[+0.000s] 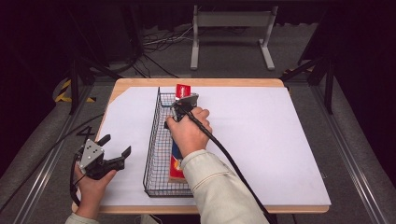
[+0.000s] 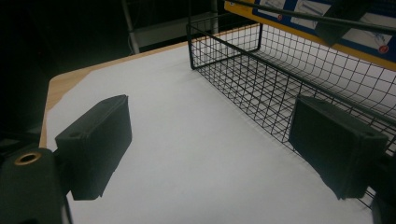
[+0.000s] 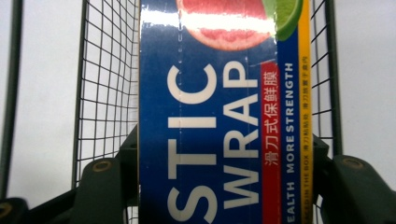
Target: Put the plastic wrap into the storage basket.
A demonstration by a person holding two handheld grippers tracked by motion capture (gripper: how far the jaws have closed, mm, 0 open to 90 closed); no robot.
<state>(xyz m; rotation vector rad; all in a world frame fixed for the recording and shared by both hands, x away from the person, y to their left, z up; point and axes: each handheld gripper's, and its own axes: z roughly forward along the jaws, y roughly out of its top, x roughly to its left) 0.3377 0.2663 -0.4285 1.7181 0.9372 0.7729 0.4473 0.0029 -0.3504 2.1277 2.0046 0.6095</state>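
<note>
Your right gripper (image 1: 181, 108) sits over the wire basket (image 1: 152, 140), its jaws closed against both long sides of the plastic wrap box (image 3: 219, 121); in the right gripper view the dark jaws press the box's blue face from either edge, with the basket's mesh showing on both sides of it. The box lies lengthwise inside the basket, its blue and red printed length running from the basket's near end toward the far end, where a red end (image 1: 183, 89) rises above the far rim. Your right hand (image 1: 189, 133) and sleeve (image 1: 219, 191) cover the middle of the box in the high view. Your left gripper (image 1: 111, 148) is held to the left of the basket, near its near-left corner and apart from it, with the jaws spread wide and nothing between them; the left gripper view shows bare white sheet (image 2: 187, 140) between the jaws and the basket's side wall (image 2: 280, 93) just beyond the right-hand jaw. The basket stands on the white sheet, which covers the wooden table (image 1: 135, 83).
</note>
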